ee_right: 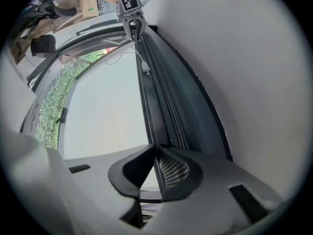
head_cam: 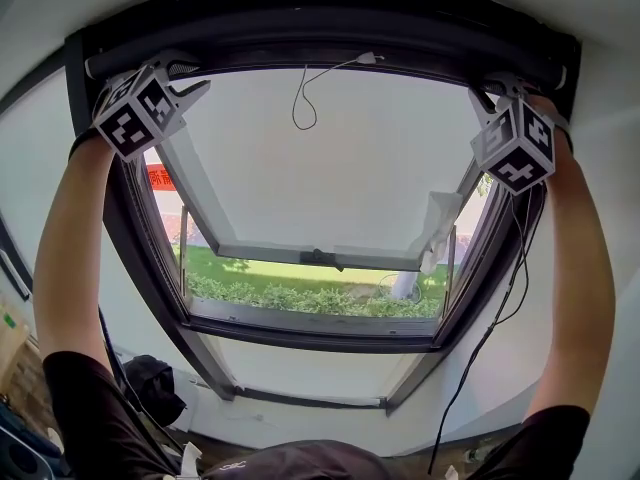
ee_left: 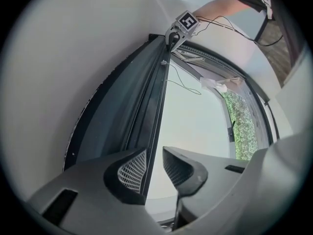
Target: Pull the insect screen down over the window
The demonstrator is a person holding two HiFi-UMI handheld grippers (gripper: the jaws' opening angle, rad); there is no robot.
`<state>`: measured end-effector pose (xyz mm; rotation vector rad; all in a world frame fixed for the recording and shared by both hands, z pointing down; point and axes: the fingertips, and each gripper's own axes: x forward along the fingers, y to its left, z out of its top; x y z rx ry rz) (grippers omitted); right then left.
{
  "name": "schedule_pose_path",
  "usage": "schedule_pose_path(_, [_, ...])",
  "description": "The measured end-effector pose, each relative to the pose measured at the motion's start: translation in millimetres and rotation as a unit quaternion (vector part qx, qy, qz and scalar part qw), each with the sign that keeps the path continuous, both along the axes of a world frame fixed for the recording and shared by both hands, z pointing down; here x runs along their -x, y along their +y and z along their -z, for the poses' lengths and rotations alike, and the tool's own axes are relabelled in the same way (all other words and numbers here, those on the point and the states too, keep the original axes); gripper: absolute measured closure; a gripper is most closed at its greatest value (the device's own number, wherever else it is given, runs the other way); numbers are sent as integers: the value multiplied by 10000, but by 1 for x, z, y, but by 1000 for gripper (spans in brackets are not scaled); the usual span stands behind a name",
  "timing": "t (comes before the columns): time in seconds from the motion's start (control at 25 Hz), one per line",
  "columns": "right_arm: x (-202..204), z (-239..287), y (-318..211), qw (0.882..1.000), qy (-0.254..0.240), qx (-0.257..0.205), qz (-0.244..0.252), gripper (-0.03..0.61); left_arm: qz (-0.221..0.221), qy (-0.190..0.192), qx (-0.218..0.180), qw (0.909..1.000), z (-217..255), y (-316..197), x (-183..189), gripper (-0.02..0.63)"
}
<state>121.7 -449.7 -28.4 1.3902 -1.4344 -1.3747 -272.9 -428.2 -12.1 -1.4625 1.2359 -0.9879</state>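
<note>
Both arms are reaching overhead to the top of the window frame (head_cam: 150,268). The insect screen's pull bar (head_cam: 330,56) is sitting high up against the dark cassette (head_cam: 330,18) that is running across the top of the frame. The cassette's inside is not showing, so what is lying rolled within it cannot be told.

The left gripper (head_cam: 188,76) is meeting the bar at its left end. In the left gripper view this gripper (ee_left: 154,151) is released, its jaws standing a little apart, and the bar's thin edge is running between them, close against one ribbed pad (ee_left: 133,170). The right gripper (head_cam: 487,90) is working at the bar's right end. In the right gripper view it (ee_right: 155,148) is clenching the bar's lip, with its jaw tips meeting on the dark strip.

A white cord (head_cam: 300,98) is hanging in a loop from the bar near its middle. The sash (head_cam: 330,178) is tilting outward, with grass (head_cam: 290,271) and a hedge (head_cam: 320,298) showing below its lower edge
</note>
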Motion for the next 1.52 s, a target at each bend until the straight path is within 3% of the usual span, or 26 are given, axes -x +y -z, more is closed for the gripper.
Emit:
schedule_pose_path(0.2, [1,0,-1,10000,-58,20,11,535,-151,111,-49,9998,2,0,-1,577])
schedule_pose_path(0.64, [1,-3,-2,9994,37,223,-258,538,117,-285,-90,9995,4,-1,0,592])
schedule_pose_path(1.16, [0,-66,-3,9907,434,1224,-394,548,40,-383,906,9951,-62,-4,0,592])
schedule_pose_path(1.4, [1,-119,-2,9750,643,2092,-394,551,-7,-587,1582,9857,-116,-3,0,595])
schedule_pose_path(1.52, [0,-143,-2,9722,673,2222,-316,551,-107,-528,1716,9837,-142,-3,-2,595])
